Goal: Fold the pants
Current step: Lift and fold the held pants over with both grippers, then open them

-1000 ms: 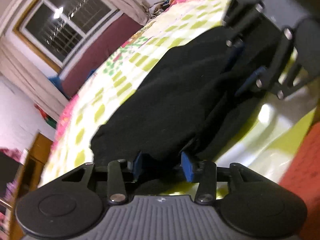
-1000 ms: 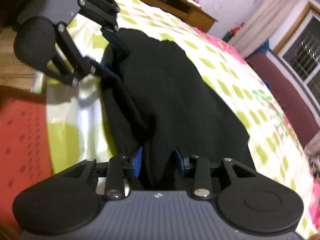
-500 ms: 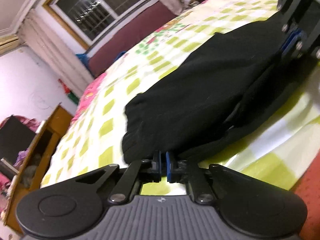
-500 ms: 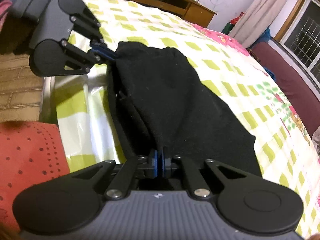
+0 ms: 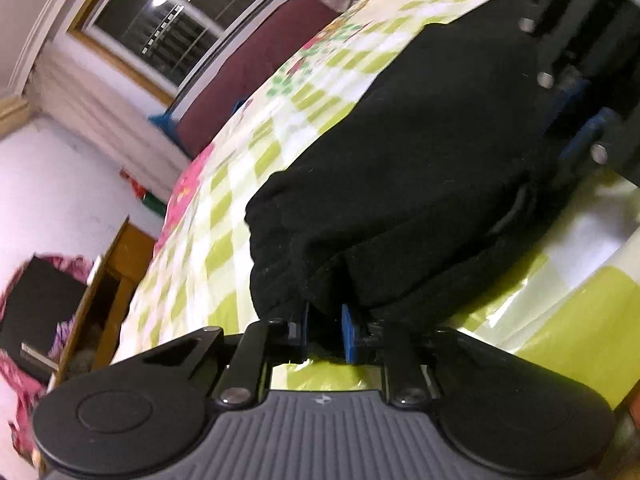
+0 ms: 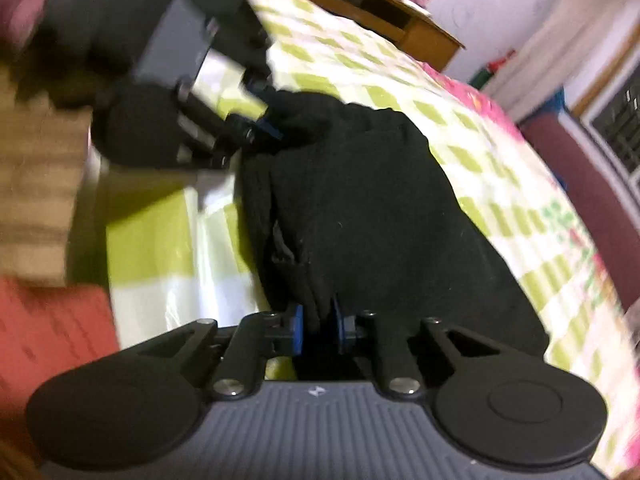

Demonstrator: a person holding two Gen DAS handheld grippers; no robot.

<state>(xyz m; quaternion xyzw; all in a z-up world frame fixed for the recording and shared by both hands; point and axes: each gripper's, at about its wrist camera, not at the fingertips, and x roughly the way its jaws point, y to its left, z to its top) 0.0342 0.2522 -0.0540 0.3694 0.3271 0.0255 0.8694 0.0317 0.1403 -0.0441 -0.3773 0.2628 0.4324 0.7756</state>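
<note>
The black pants point(image 5: 400, 168) lie folded on a green-and-white checked bed sheet point(image 5: 256, 168). My left gripper point(image 5: 325, 330) sits at the near end of the bundle, its blue pads a little apart with black cloth bulging between them. My right gripper point(image 6: 318, 326) is at the other end of the pants point(image 6: 380, 220), its pads also slightly apart around a fold of cloth. Each gripper shows in the other's view, the right one point(image 5: 576, 128) and the left one point(image 6: 256, 124), both at the cloth's edge.
The bed's near edge runs beside the pants, with a red dotted mat point(image 6: 44, 340) below it. A wooden cabinet point(image 5: 100, 292) stands past the foot of the bed. A window point(image 5: 180, 20) and a maroon headboard point(image 5: 256, 68) lie beyond the far side.
Half a second ago both grippers were pinched tight on the pants' edge. Now the pads of both have parted a little, and both views have shifted and are blurred.
</note>
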